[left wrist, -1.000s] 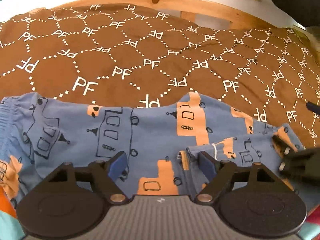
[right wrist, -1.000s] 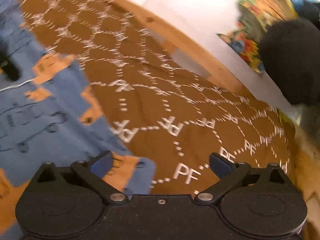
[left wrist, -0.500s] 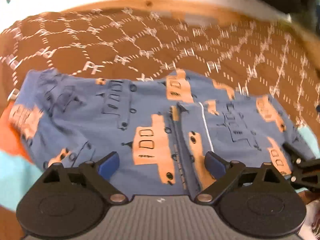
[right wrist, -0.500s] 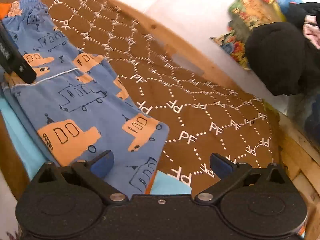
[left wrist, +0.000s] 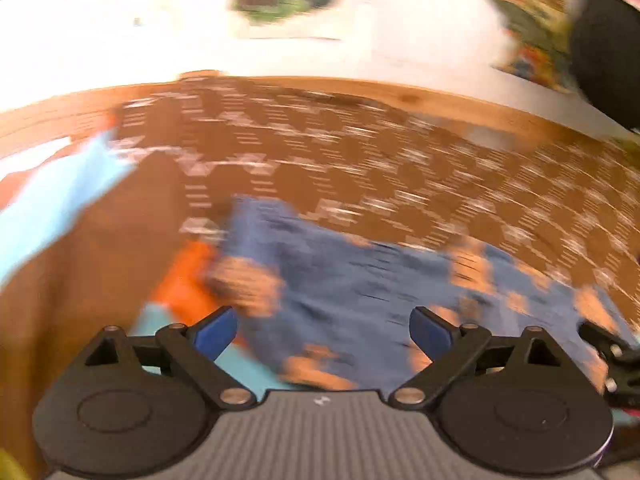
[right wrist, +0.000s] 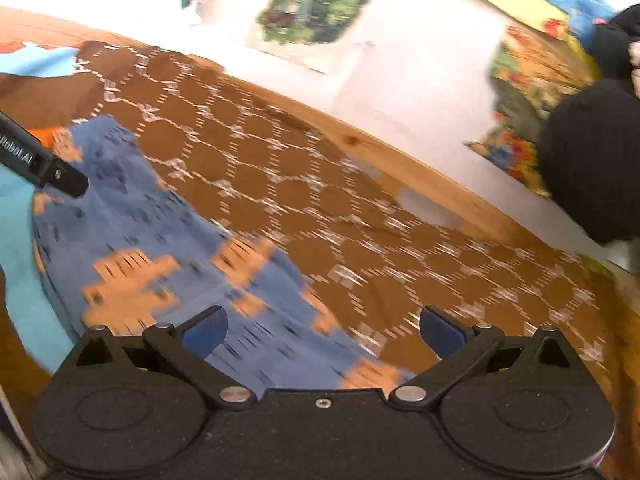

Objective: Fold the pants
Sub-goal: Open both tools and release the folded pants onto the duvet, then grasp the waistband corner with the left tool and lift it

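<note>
The left claw stands spread wide, gripping nothing, above the blue pants, which lie folded on the brown patterned blanket. The right claw is likewise spread and empty.

Folded blue cotton pants with orange truck print lying on brown patterned blanket, wooden bed rail behind blanket, white wall with cartoon poster beyond, light blue cloth left of pants.
</note>
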`<action>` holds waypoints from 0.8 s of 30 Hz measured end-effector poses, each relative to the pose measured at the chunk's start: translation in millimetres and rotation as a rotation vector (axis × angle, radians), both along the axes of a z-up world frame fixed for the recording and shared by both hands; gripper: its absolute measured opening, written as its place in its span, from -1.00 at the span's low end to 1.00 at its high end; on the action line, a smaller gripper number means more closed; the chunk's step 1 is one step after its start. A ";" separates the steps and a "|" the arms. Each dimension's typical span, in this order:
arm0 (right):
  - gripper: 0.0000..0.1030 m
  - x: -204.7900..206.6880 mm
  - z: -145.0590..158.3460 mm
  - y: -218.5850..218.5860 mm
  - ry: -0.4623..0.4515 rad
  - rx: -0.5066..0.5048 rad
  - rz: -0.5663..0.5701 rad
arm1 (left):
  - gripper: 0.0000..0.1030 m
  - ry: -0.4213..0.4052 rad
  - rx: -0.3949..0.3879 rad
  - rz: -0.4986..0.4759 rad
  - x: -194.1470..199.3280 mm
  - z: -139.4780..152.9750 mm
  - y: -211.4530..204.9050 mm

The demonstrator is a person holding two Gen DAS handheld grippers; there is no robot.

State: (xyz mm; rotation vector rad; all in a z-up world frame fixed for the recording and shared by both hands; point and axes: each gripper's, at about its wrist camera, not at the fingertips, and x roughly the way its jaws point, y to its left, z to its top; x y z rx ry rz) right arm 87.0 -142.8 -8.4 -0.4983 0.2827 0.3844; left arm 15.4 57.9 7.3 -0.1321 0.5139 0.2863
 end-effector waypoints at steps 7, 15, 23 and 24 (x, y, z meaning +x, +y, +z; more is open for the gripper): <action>0.98 15.2 -15.8 47.8 0.047 -0.023 0.064 | 0.52 -0.091 -0.137 0.047 13.1 -1.1 61.0; 0.98 12.0 -39.3 55.3 0.038 -0.068 0.054 | 0.20 0.001 -0.047 0.045 40.3 -7.7 55.8; 0.99 10.2 -44.1 55.0 0.028 -0.072 0.051 | -0.15 0.036 -0.089 0.080 42.0 -1.8 61.6; 0.99 10.8 -44.1 54.9 0.031 -0.071 0.051 | -0.18 0.043 -0.080 0.080 42.9 -2.1 59.9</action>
